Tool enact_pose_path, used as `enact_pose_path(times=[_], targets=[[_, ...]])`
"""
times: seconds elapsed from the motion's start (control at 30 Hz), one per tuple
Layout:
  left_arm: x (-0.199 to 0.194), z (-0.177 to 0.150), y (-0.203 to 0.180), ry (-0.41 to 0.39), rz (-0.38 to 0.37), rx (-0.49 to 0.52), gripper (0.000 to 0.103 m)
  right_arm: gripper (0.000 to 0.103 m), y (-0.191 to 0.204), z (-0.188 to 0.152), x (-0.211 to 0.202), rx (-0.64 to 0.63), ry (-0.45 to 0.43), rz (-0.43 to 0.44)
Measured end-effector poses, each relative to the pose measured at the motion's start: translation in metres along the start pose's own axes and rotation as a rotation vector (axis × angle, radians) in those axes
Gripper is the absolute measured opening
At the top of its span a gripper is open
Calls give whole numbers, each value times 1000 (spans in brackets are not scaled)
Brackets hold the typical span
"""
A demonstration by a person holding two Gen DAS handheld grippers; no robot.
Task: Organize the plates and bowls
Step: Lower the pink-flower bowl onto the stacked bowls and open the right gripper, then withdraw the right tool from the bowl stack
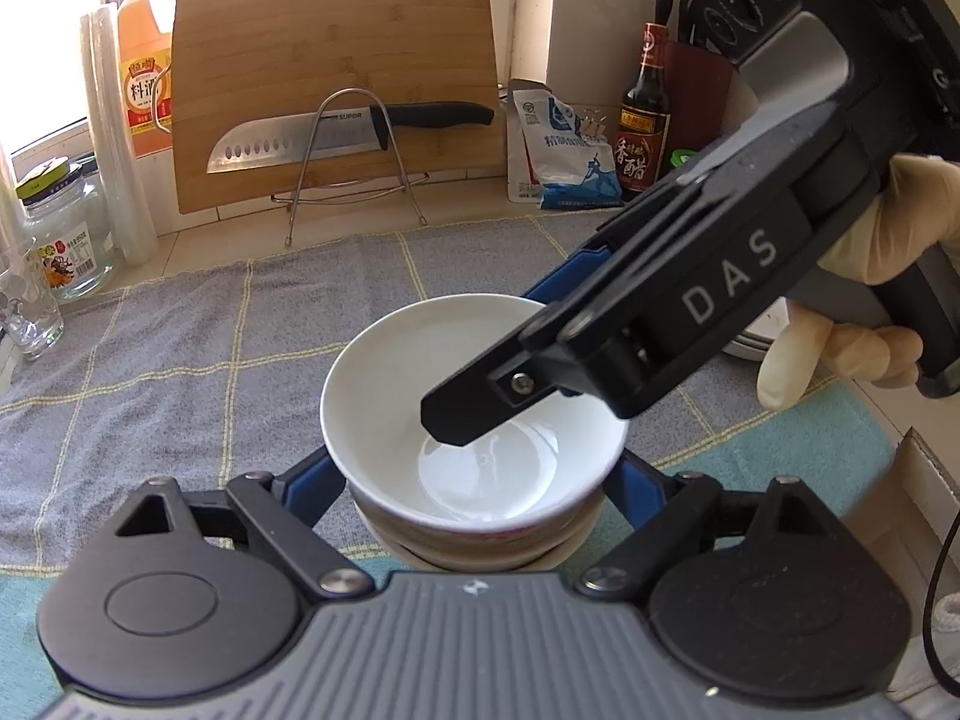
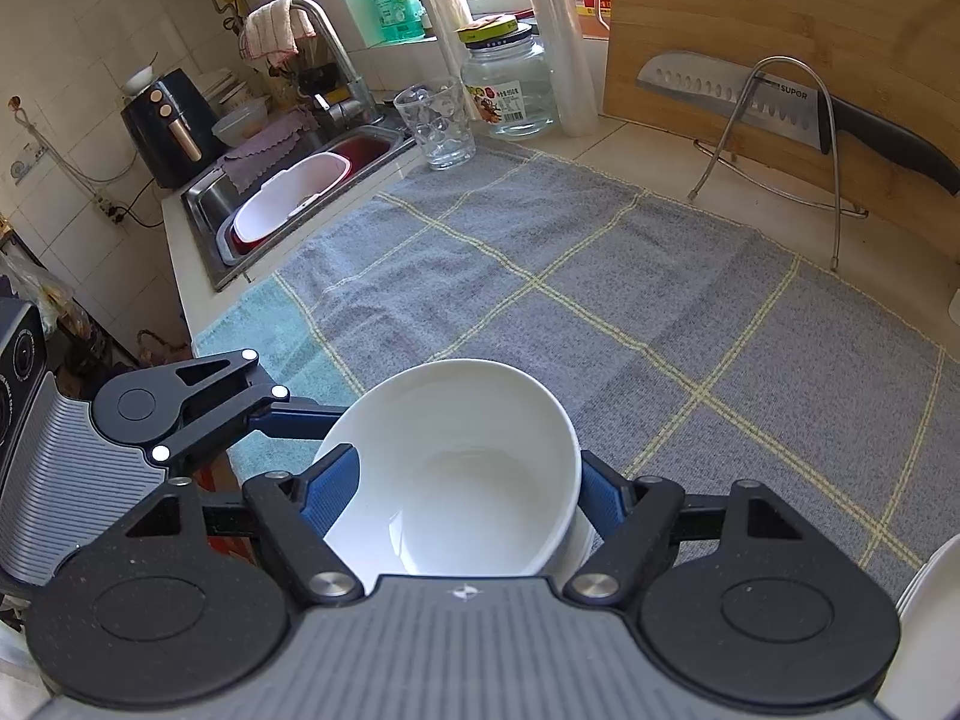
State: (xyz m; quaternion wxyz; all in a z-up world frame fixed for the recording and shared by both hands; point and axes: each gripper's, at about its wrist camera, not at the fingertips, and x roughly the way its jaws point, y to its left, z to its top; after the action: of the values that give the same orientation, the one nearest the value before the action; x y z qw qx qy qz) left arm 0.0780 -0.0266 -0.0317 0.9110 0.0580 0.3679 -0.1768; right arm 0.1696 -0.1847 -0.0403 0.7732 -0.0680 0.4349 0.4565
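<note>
A white bowl (image 1: 420, 372) sits on top of a lower bowl (image 1: 474, 546) with a pink band, over the grey checked towel (image 1: 180, 360). My left gripper (image 1: 474, 492) has its blue fingers on either side of the lower bowl. My right gripper (image 1: 480, 360) comes in from the right, one black finger inside the white bowl and one blue finger behind its rim. In the right wrist view the white bowl (image 2: 456, 468) is pinched at its rim between the blue pads (image 2: 330, 486) of my right gripper (image 2: 462, 492). The left gripper (image 2: 198, 402) shows at the left.
A bamboo cutting board (image 1: 336, 78) and a knife (image 1: 336, 135) on a wire rack stand at the back. Bottles (image 1: 645, 114), a salt bag (image 1: 564, 150), a glass jar (image 1: 60, 222) and a tumbler (image 2: 438, 120) line the counter. A sink (image 2: 288, 204) lies left. White plates (image 2: 930, 612) sit at the right.
</note>
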Motion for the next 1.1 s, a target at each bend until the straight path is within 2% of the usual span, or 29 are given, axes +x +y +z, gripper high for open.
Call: enact_pose_path(times=[0.3,0.43,0.7,0.87,1.1], targets=[[3,0,1,15,-6,-4,94,83,-2,-2,4,-3,11,7],[4,0,2,13,-13,-5,97,103,0,-2,4,-25,-7,0],[-3,-3,3,9,-14,20,99,103,4,-5,-5,-80,-35,-18],[-11,-7,7,-8,-40,34,99,103,8,-9,-11,-117,-51,-40],[-18,-7,14,-14,-48,44,99,103,6,-15,-25,-91,-110,7]])
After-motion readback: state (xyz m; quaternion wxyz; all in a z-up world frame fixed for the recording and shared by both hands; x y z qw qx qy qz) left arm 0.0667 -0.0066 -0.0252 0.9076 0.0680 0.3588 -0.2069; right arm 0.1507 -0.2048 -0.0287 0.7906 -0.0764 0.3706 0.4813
